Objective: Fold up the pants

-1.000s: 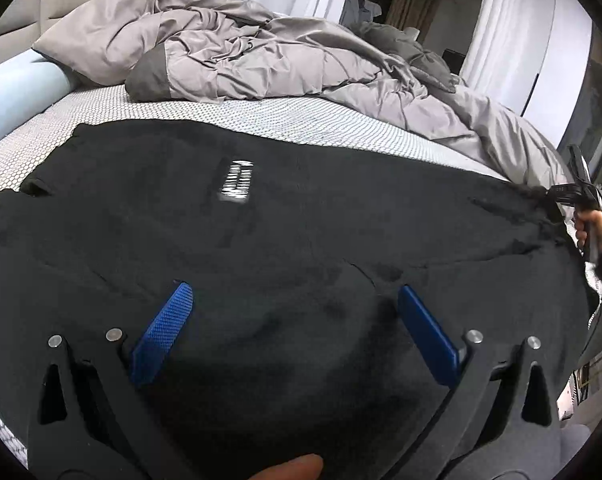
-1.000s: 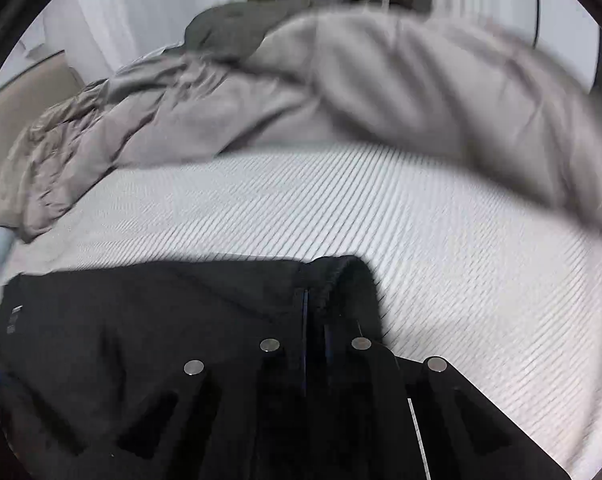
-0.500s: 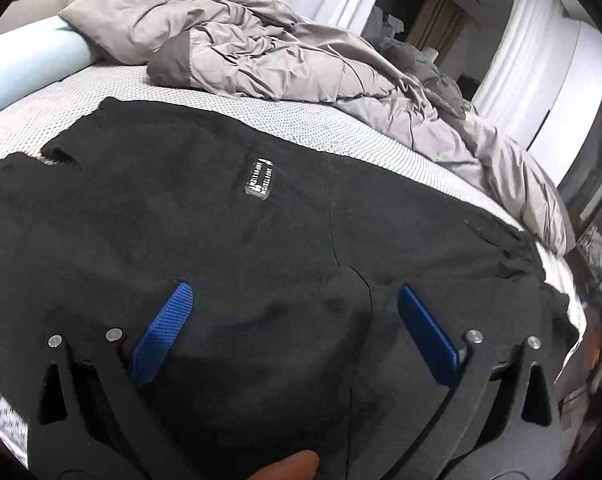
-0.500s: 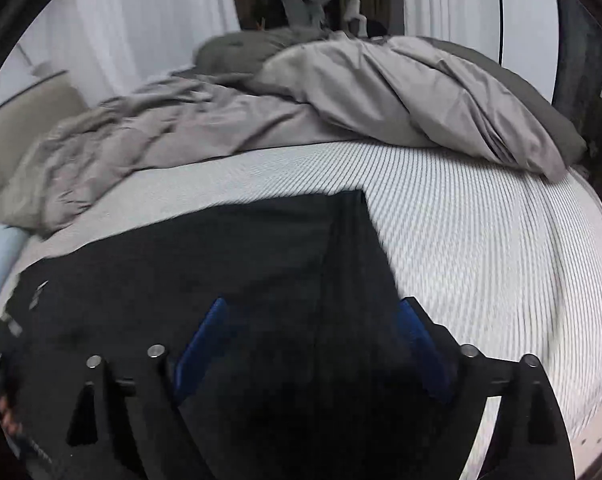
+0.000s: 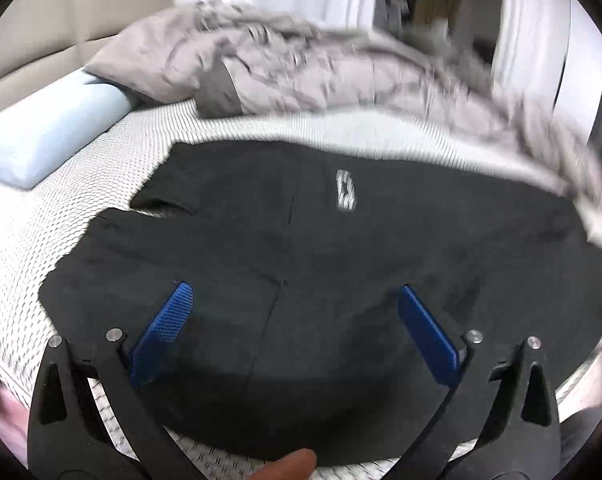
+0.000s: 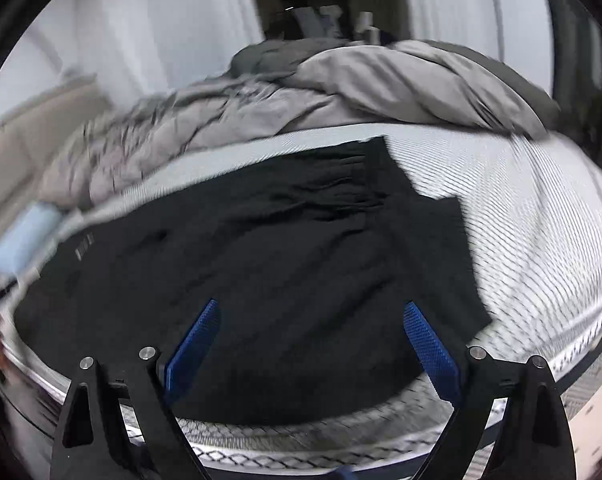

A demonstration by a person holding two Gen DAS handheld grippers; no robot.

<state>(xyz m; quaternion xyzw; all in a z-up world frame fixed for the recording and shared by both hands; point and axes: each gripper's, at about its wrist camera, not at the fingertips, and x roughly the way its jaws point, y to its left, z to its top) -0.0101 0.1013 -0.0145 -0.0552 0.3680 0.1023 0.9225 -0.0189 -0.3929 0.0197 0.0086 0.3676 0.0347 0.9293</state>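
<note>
Bed (image 5: 113,148) fills both views, white textured mattress, grey duvet (image 5: 301,68) bunched along the far side, pale blue pillow (image 5: 41,132) at one end. Black pants (image 5: 341,260) lie flat across the near part of the mattress, already doubled, I judge, into a wide slab: white label (image 5: 344,190) faces up, waistband end with gathered pleats shows in the right wrist view (image 6: 361,184), cuff end toward the pillow. Left gripper (image 5: 293,320) hovers over the cloth, its 2 blue pads spread wide, nothing between them. Right gripper (image 6: 313,340) likewise stands spread over the near edge, pinching nothing. I read the step as lining up for the next fold. To do it well I'd drop each claw onto a near corner of the slab, catch every layer in 1 pinch, lift both ends together and level, carry the edge across without dragging the bottom layer, then lay it square. Risk: catching only the top layer, so the stack skews. Frames are blurred; cloth edges near the pads are hard to read.
</note>
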